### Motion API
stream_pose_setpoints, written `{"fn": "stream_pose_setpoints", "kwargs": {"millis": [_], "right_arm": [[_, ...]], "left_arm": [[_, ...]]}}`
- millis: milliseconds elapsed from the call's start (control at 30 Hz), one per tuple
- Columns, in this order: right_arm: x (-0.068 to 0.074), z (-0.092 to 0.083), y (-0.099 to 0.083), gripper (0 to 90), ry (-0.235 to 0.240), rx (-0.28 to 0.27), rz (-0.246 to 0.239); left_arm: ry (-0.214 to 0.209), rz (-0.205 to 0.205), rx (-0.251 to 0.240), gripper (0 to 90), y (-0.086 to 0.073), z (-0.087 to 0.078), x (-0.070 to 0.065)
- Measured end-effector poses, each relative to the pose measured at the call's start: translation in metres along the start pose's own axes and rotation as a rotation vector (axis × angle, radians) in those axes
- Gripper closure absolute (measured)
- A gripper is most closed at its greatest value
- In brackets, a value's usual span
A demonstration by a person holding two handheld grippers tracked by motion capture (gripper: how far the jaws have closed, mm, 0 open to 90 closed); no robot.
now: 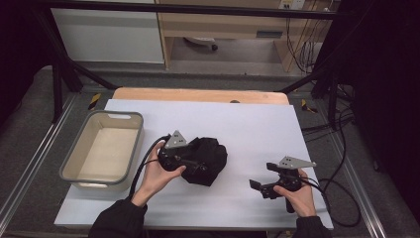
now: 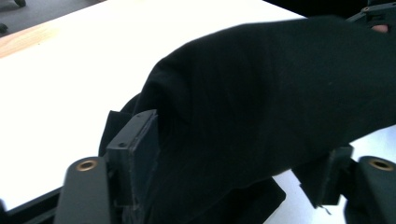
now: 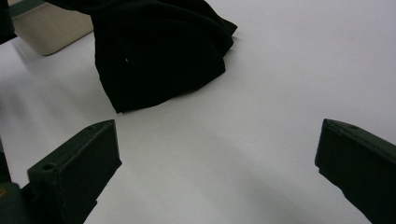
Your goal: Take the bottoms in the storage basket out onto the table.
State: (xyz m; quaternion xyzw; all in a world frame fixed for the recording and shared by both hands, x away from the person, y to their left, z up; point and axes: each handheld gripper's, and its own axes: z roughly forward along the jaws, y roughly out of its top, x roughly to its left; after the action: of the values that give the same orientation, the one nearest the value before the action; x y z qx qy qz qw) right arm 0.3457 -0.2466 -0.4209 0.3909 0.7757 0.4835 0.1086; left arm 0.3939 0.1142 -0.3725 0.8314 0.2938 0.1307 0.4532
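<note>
A crumpled black cloth [image 1: 207, 159] lies mid-table [image 1: 257, 129], between the released left tongs [image 2: 233, 172]; right tongs [image 1: 262, 184] gape empty amid bare room; tub [image 1: 79, 148] far left.

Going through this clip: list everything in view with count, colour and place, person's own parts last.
cloth: 1, black, bunched mid-table, between the left gripper's jaws
bin: 1, grey rim, beige inside, table's left side, nothing in it
table: 1, white top, wooden far edge
left gripper: 1, black, at the cloth, cloth between its jaws
right gripper: 1, black, jaws wide over bare table, right of the cloth
hands: 2, one on each gripper, dark sleeves
</note>
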Motion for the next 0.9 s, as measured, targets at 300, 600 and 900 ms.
{"fn": "stream_pose_setpoints", "kwargs": {"millis": [300,600,900], "right_arm": [[0.000,0.000,0.000,0.6,-0.001,0.001,-0.001],[0.000,0.000,0.000,0.6,-0.001,0.000,-0.002],[0.000,0.000,0.000,0.6,-0.001,-0.003,-0.001]], "left_arm": [[0.028,0.002,0.017,17.8,-0.001,-0.012,0.003],[0.047,0.008,0.022,9.9,-0.006,-0.022,0.006],[0.059,0.007,0.028,7.8,-0.012,-0.036,0.010]]}}
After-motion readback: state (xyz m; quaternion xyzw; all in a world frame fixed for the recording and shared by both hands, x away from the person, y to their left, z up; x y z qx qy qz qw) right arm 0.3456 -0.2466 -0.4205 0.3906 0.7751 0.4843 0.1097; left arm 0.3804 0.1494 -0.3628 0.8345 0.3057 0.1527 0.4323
